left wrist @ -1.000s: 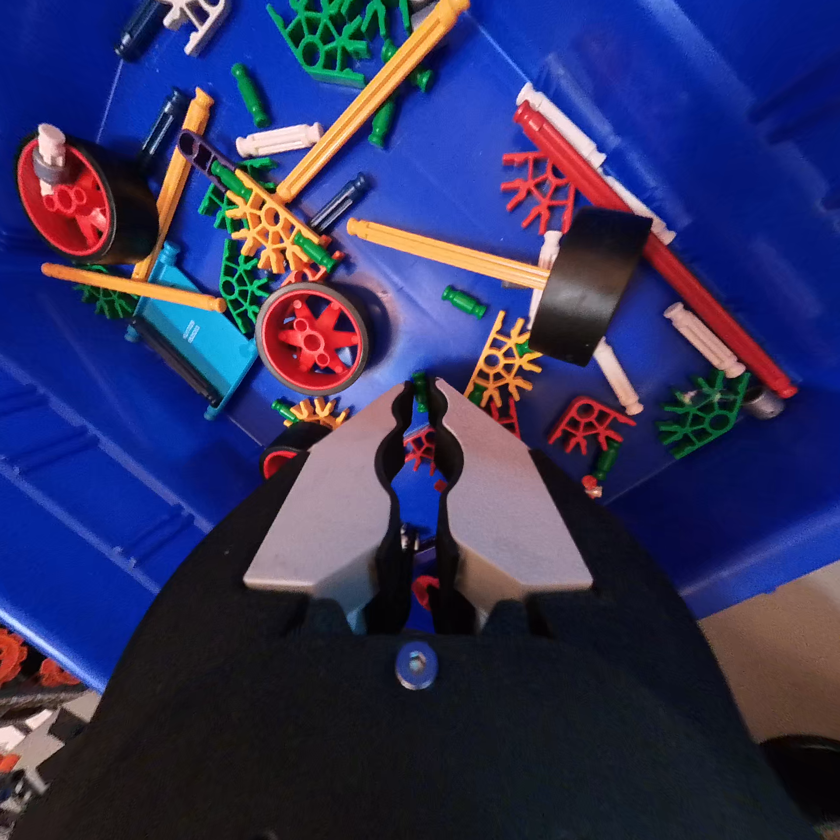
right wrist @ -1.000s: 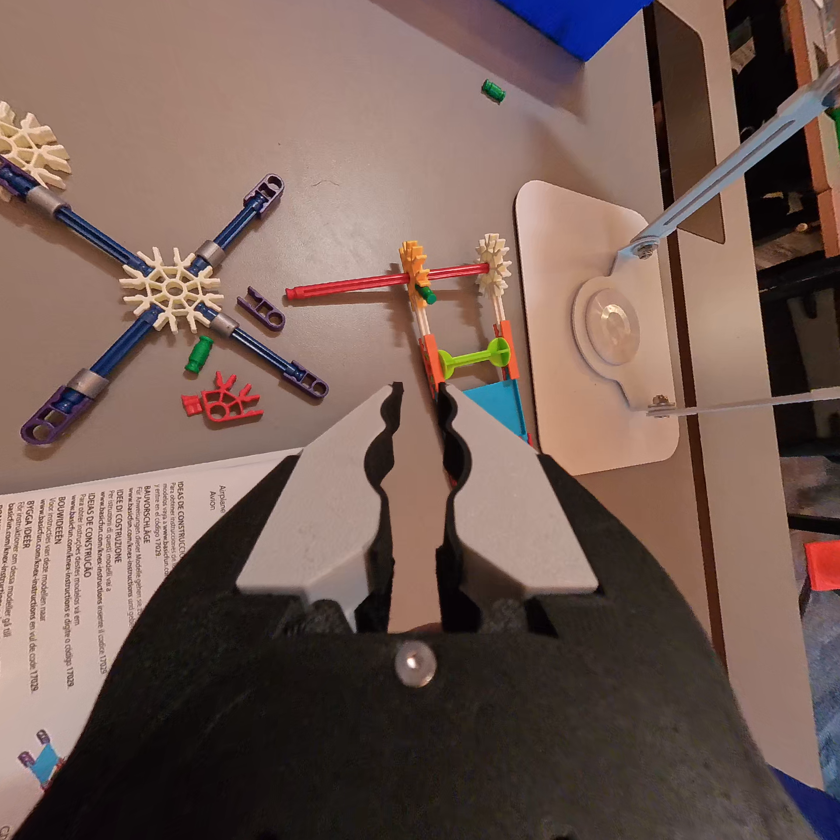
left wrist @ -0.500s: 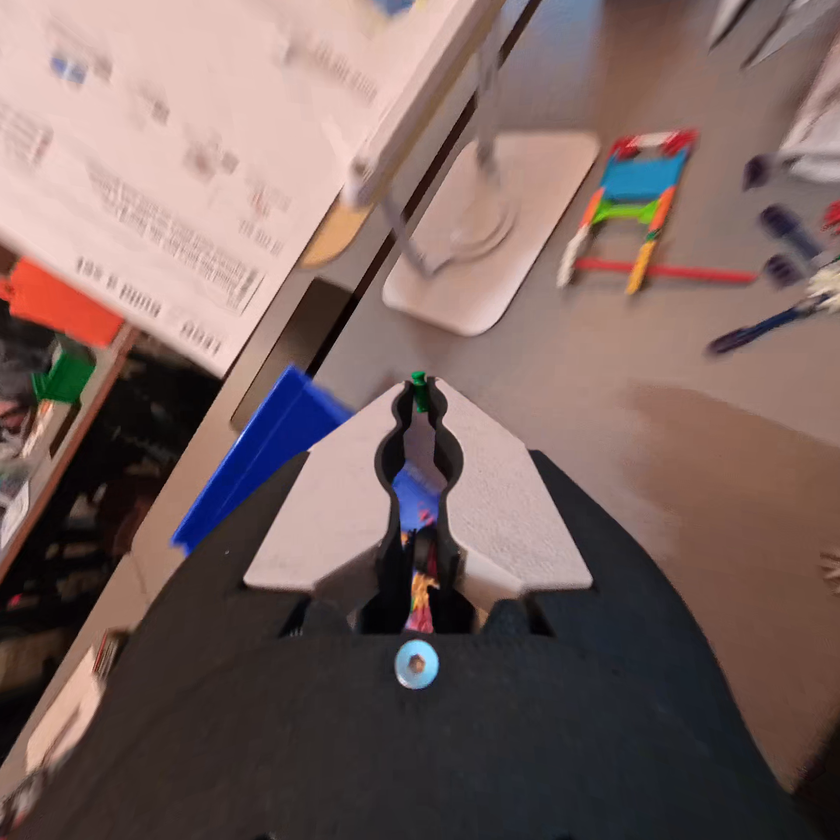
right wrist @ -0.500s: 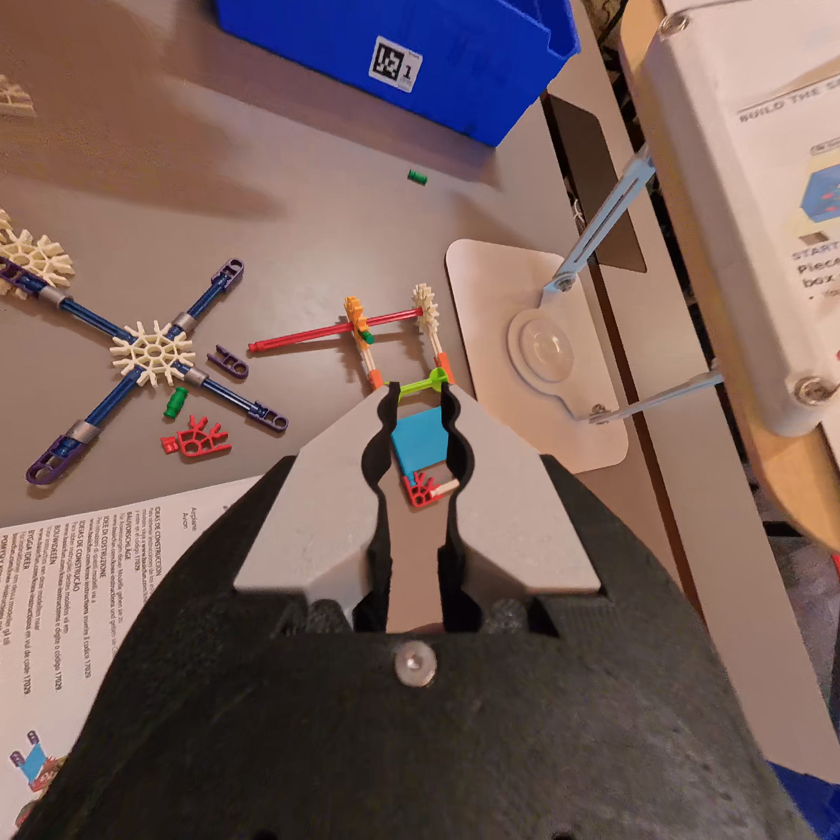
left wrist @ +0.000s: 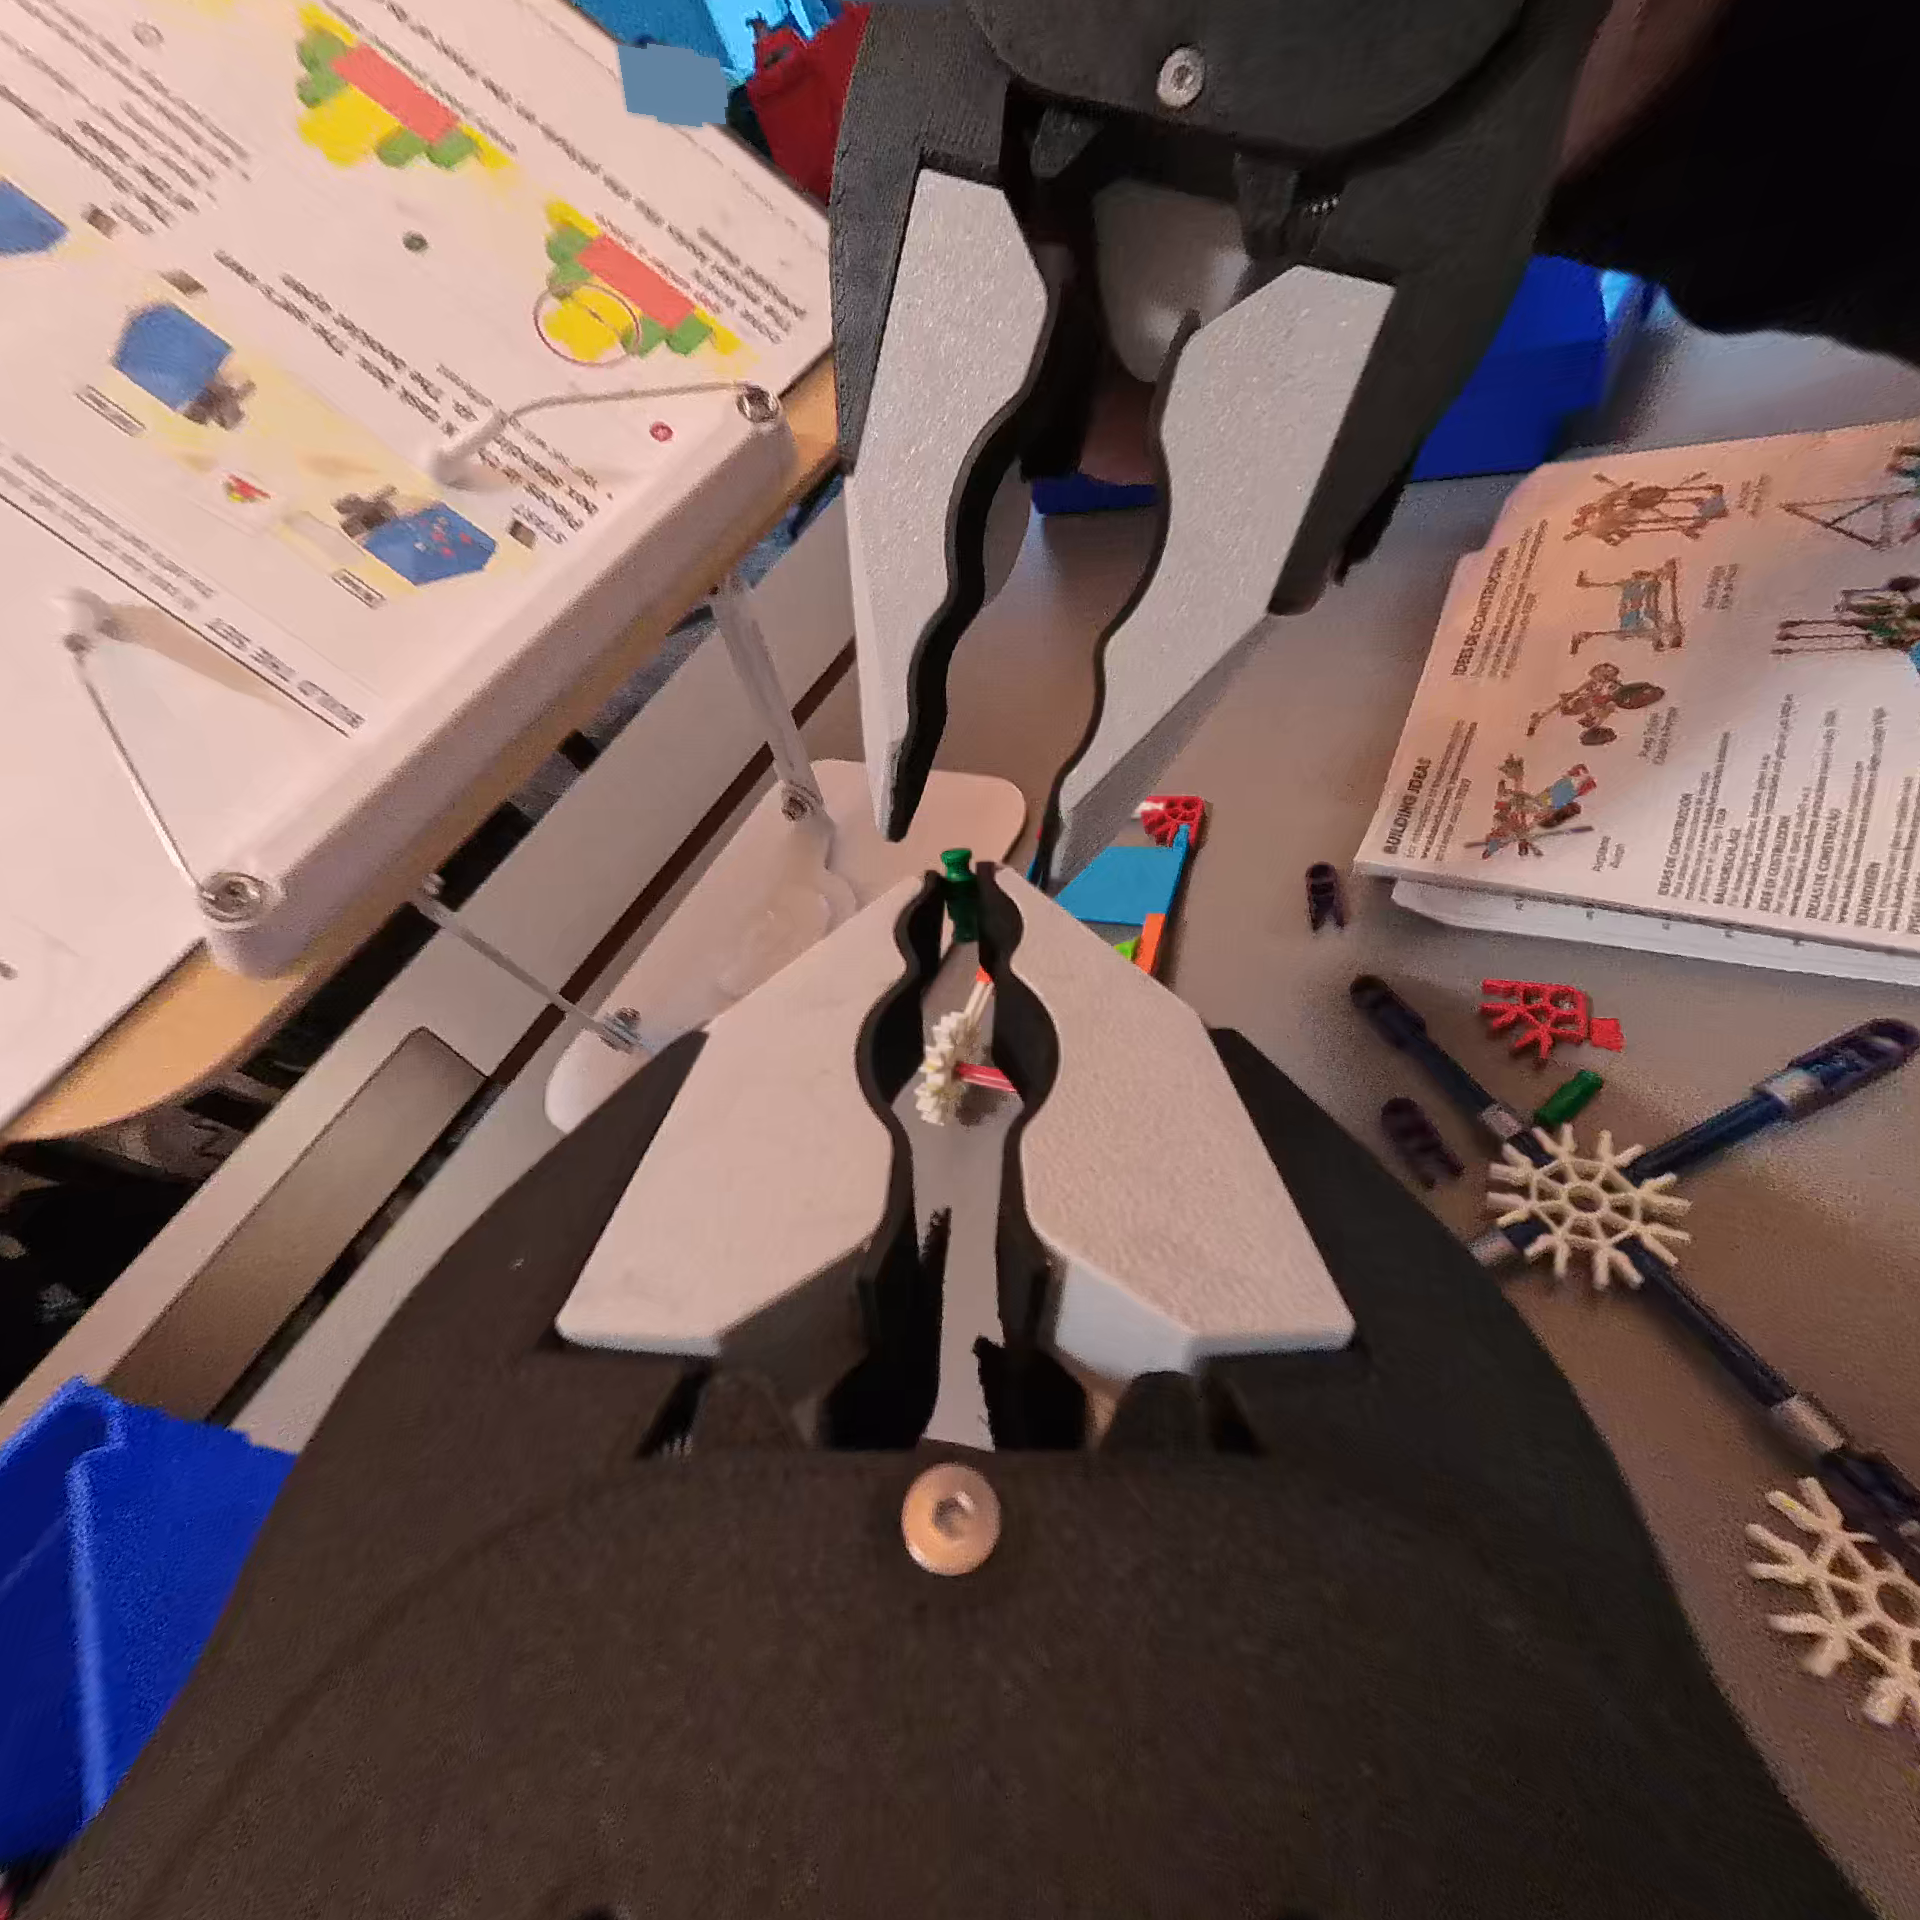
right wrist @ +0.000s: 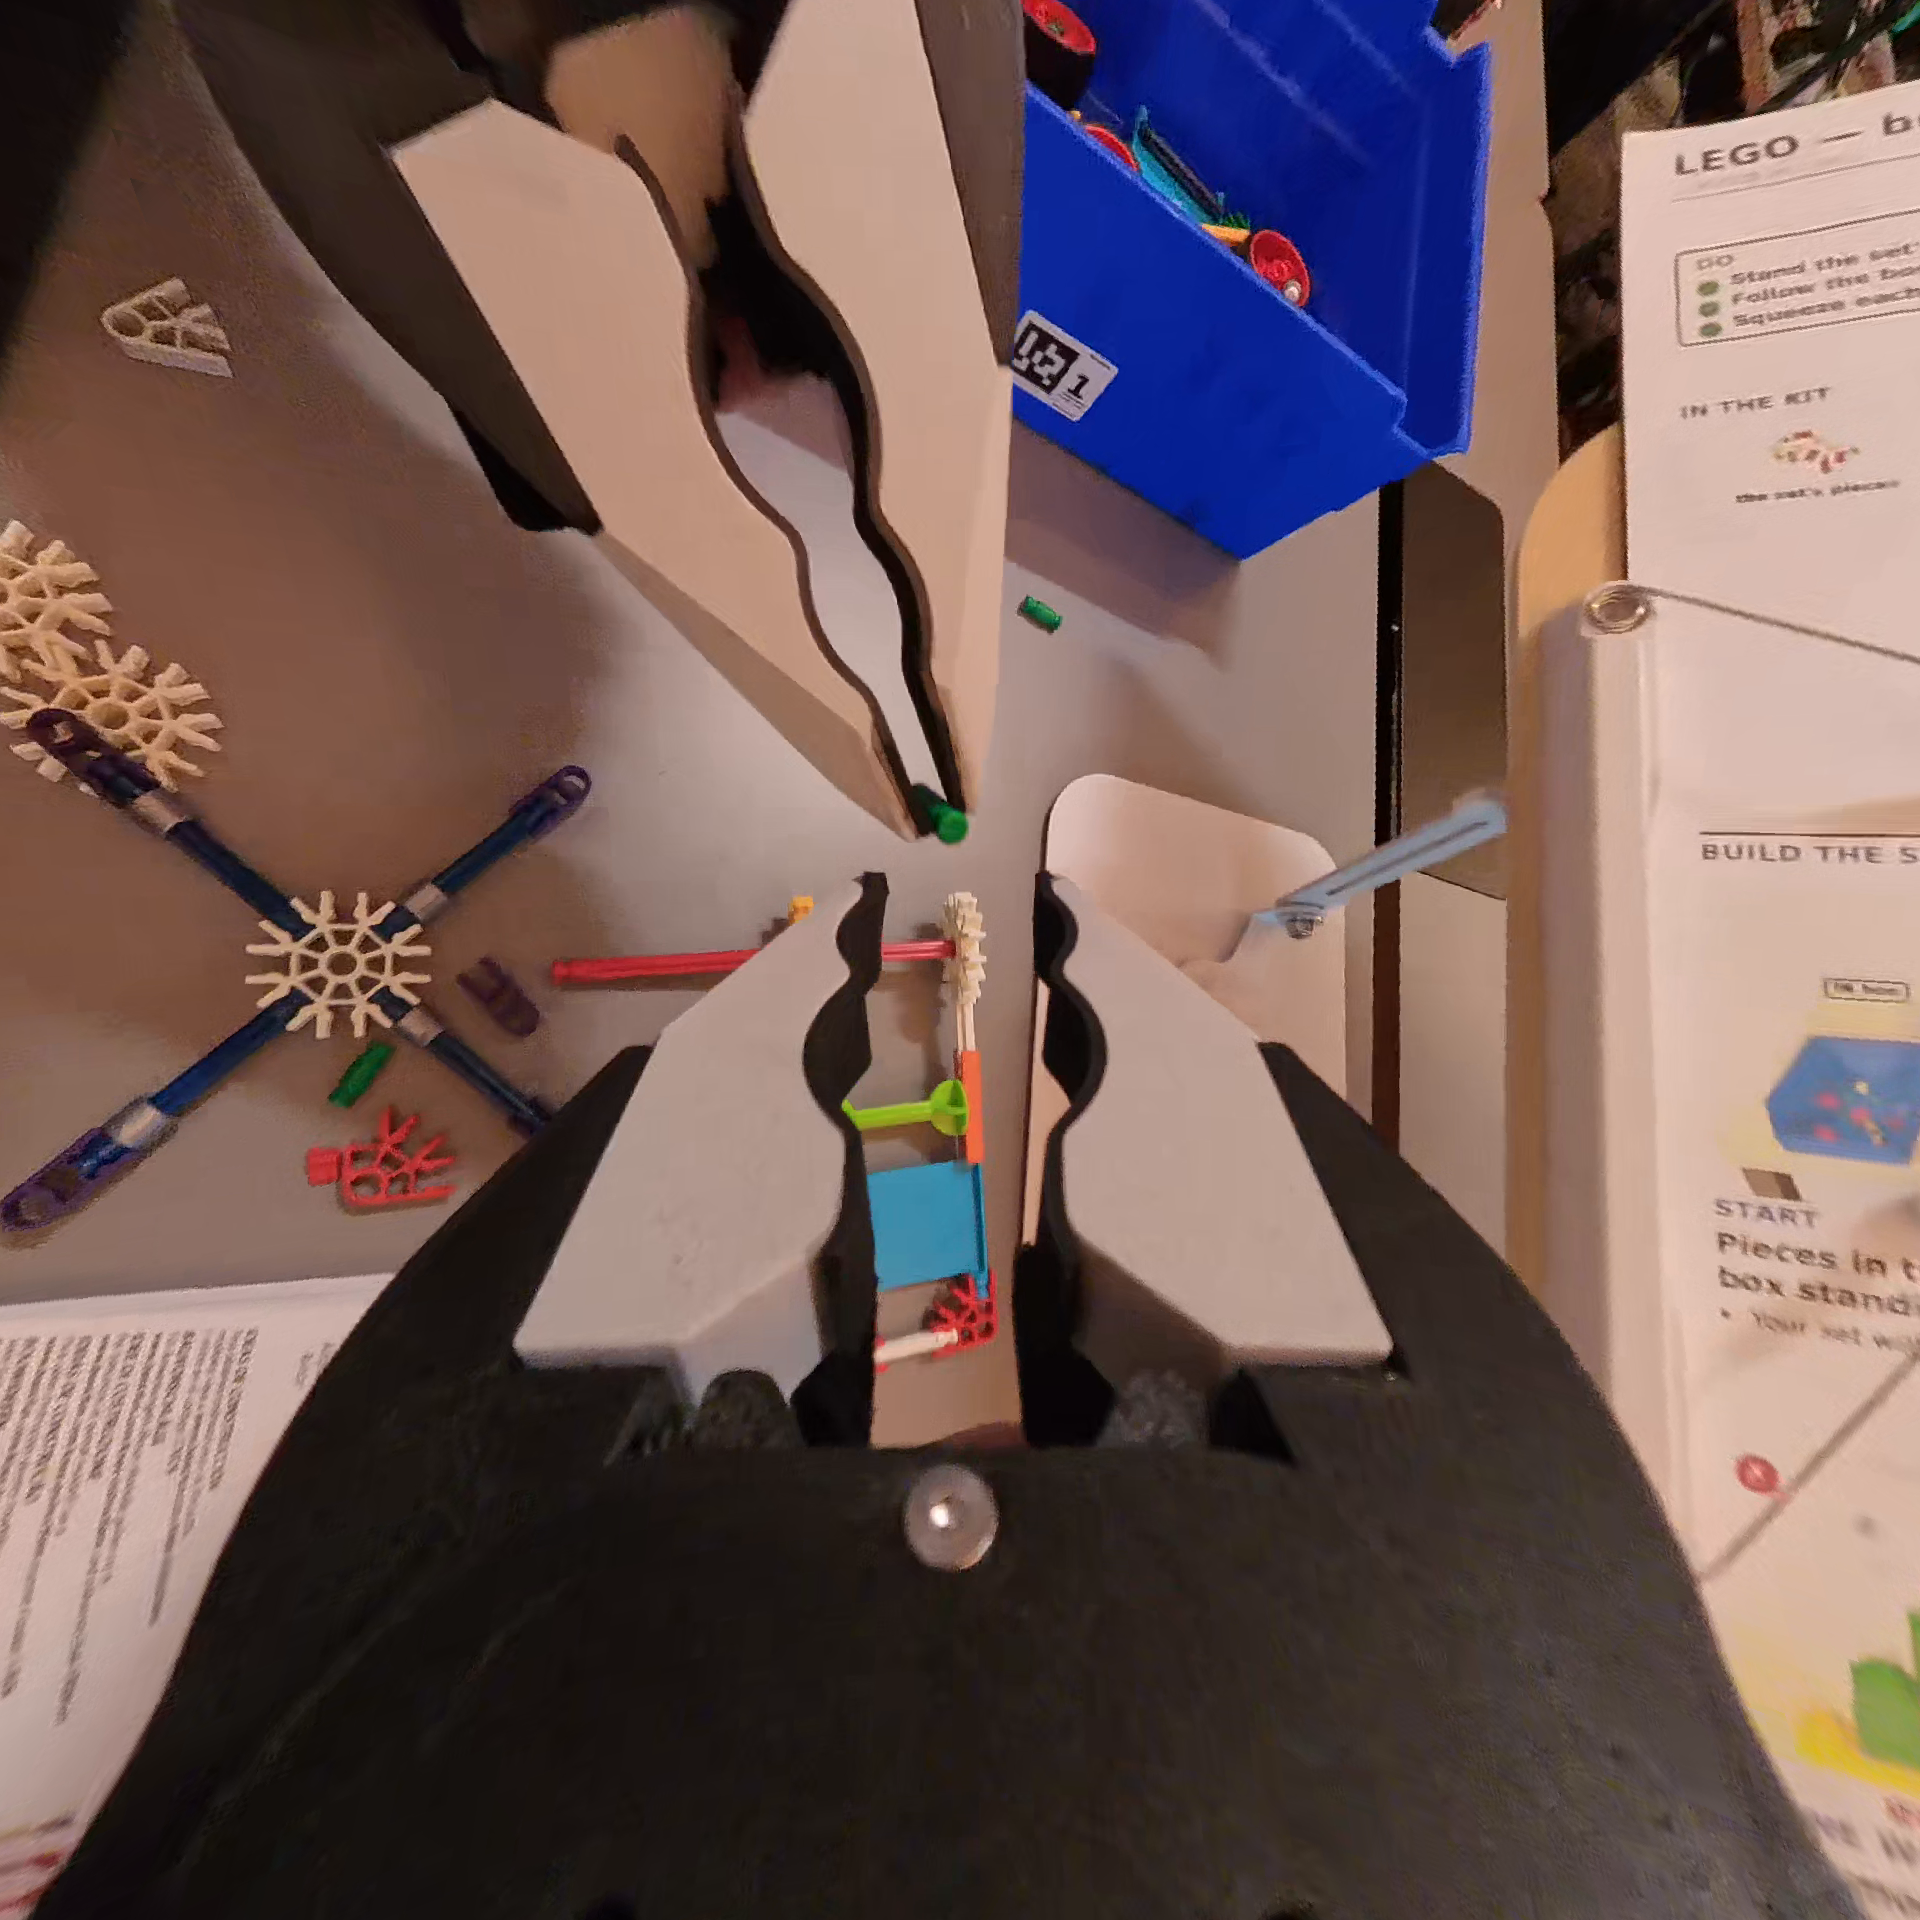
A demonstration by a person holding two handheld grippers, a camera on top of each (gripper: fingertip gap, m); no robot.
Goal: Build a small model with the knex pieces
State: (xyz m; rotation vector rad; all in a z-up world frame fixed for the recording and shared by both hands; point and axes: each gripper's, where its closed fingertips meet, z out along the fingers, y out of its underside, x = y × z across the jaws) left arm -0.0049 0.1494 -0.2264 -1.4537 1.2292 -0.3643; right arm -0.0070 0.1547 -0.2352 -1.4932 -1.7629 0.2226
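Observation:
My left gripper (left wrist: 961, 883) is shut on a short green rod (left wrist: 958, 896) that sticks out past its tips. It hangs just above a small flat assembly on the grey table: a white snowflake connector (right wrist: 961, 935), a red rod (right wrist: 665, 966), a lime rod (right wrist: 904, 1112), a blue panel (right wrist: 925, 1226) and a red connector (right wrist: 961, 1314). My right gripper (right wrist: 956, 888) is open and empty, with its fingers either side of that assembly. The two grippers face tip to tip. The left gripper (right wrist: 935, 816) and its green rod (right wrist: 943, 823) show from above in the right wrist view.
A blue bin (right wrist: 1247, 364) of parts stands behind. An instruction board (right wrist: 1766, 1039) on a stand with a base plate (right wrist: 1174, 883) is at the right. A cross of blue rods around a white connector (right wrist: 338, 961), a red connector (right wrist: 384, 1174), loose green rods (right wrist: 358, 1075) and a booklet (left wrist: 1662, 727) lie nearby. Left and right tips are no more than a few centimetres apart. The blue panel (right wrist: 925, 1226) is about equally far from each gripper, around 15 centimetres.
My left gripper lifted out of the blue bin with the green rod and swung over to the assembly. My right gripper opened wider and moved forward over the assembly.

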